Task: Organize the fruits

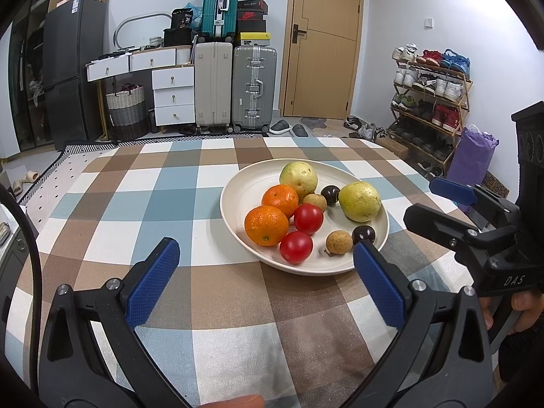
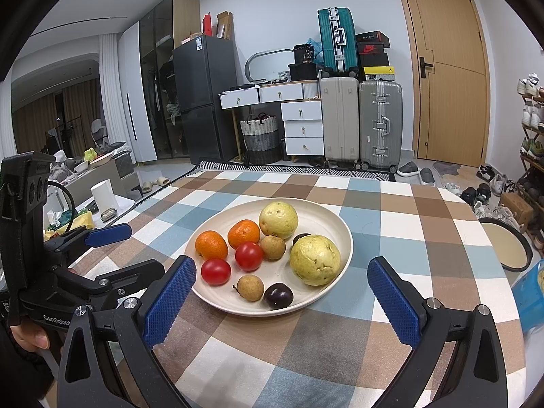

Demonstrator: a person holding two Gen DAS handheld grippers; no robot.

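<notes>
Two grippers, left gripper [image 1: 265, 282] and right gripper [image 2: 282, 301], hover wide open and empty near the fruit-filled cream plate [image 2: 335, 214] on the checked tablecloth [image 2: 401, 204]

Cream plate [image 1: 238, 200] right of the table's [image 1: 136, 204] centre, holding two oranges [image 1: 266, 225], two tomatoes [image 1: 296, 247], two guavas [image 1: 359, 201], longans, dark plums. Left gripper [image 1: 266, 285] spread wide near the near edge; right gripper [image 1: 438, 204] at right.

Two oranges [image 1: 266, 225], tomatoes [image 1: 296, 247], guavas [image 1: 359, 201], longans [image 1: 339, 243], plums [image 1: 363, 235].

Wooden door [image 1: 323, 40], suitcases [image 1: 234, 85], shoe rack [image 1: 431, 108]
</notes>
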